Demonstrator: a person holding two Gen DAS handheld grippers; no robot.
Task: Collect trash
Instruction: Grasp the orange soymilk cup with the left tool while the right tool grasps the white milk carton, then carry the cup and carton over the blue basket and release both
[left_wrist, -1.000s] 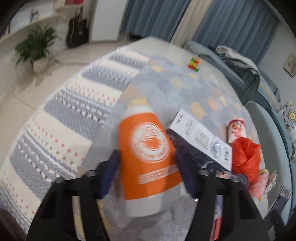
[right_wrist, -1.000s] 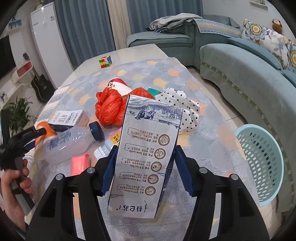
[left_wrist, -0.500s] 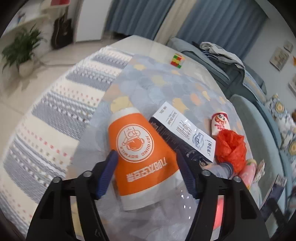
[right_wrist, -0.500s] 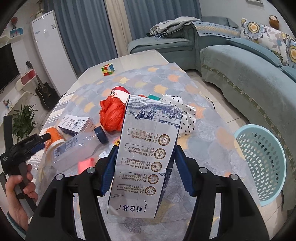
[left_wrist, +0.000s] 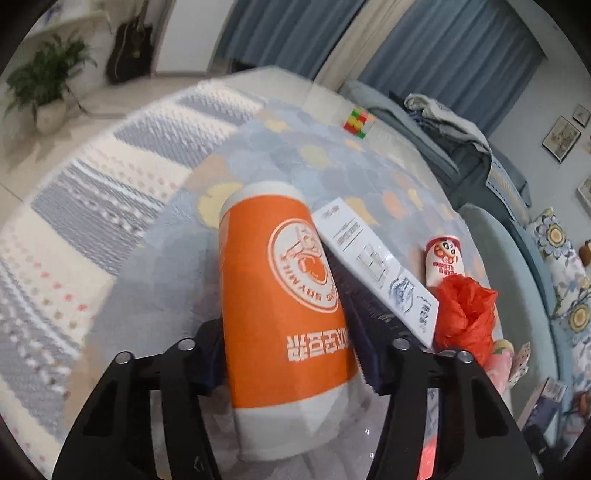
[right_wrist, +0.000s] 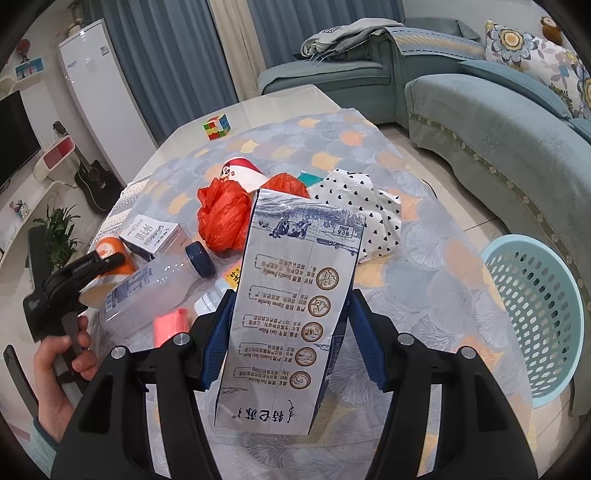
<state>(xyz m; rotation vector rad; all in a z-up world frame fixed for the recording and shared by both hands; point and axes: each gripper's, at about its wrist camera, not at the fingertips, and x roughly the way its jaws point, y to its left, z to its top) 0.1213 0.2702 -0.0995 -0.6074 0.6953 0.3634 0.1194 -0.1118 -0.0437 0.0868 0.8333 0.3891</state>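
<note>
My left gripper (left_wrist: 291, 354) is shut on an orange paper cup (left_wrist: 284, 295), upside down, held over the table's left side; the cup also shows in the right wrist view (right_wrist: 110, 251). My right gripper (right_wrist: 290, 332) is shut on a blue-and-white milk carton (right_wrist: 291, 314) above the table's near edge. On the table lie a white box (left_wrist: 373, 266), a red plastic bag (right_wrist: 221, 214), a clear bottle with a blue cap (right_wrist: 159, 284), a red-and-white cup (left_wrist: 443, 262), a pink item (right_wrist: 168, 325) and a heart-patterned bag (right_wrist: 365, 206).
A light blue laundry-style basket (right_wrist: 535, 306) stands on the floor right of the table. A Rubik's cube (right_wrist: 217, 126) sits at the table's far end. A teal sofa (right_wrist: 498, 122) is to the right, a striped rug (left_wrist: 74, 221) to the left.
The left gripper with the orange cup has turned, so the cup now points more straight ahead. The right gripper has risen slightly with the carton.
</note>
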